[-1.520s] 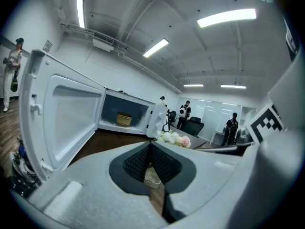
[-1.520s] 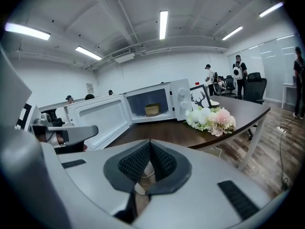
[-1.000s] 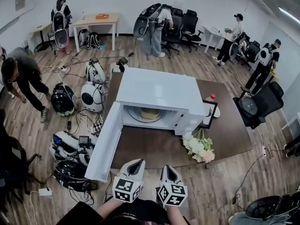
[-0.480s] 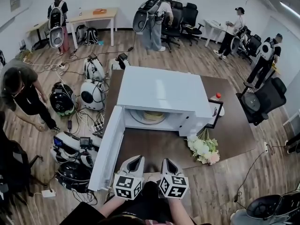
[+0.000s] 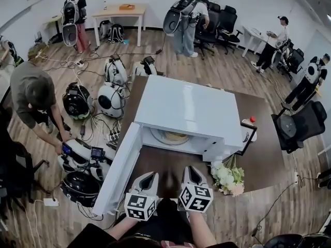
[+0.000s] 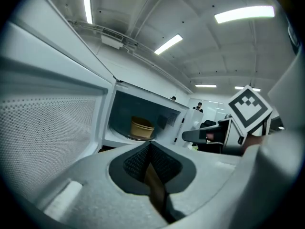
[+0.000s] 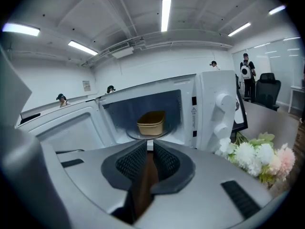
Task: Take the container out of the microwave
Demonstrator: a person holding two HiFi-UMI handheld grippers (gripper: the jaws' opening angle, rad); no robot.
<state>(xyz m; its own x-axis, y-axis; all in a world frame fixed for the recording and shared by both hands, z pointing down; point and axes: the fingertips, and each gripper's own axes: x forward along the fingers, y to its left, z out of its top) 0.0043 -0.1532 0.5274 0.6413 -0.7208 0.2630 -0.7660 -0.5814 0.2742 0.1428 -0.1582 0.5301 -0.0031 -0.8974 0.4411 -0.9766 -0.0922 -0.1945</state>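
Observation:
A white microwave [image 5: 181, 105] stands on a brown table [image 5: 258, 159], its door [image 5: 118, 167] swung open to the left. A tan container [image 5: 176, 135] sits on the turntable inside, also seen in the left gripper view [image 6: 142, 128] and the right gripper view [image 7: 151, 122]. Both grippers hover side by side in front of the opening, short of it. My left gripper [image 5: 149, 176] [image 6: 150, 146] has its pads together and holds nothing. The jaws of my right gripper [image 5: 190, 170] [image 7: 148, 147] have just been opening; a narrow slit shows between the pads and nothing is in it.
A bunch of white and pink flowers [image 5: 227, 177] lies at the microwave's right front corner. A dark frame [image 5: 247, 136] and a red-capped bottle [image 5: 252, 120] stand farther right. Gear and cables [image 5: 83, 159] crowd the floor by the door, where a person [image 5: 33, 94] bends.
Both grippers have moved forward toward the microwave's opening, the right one farther. The person at the left has bent down toward the gear on the floor.

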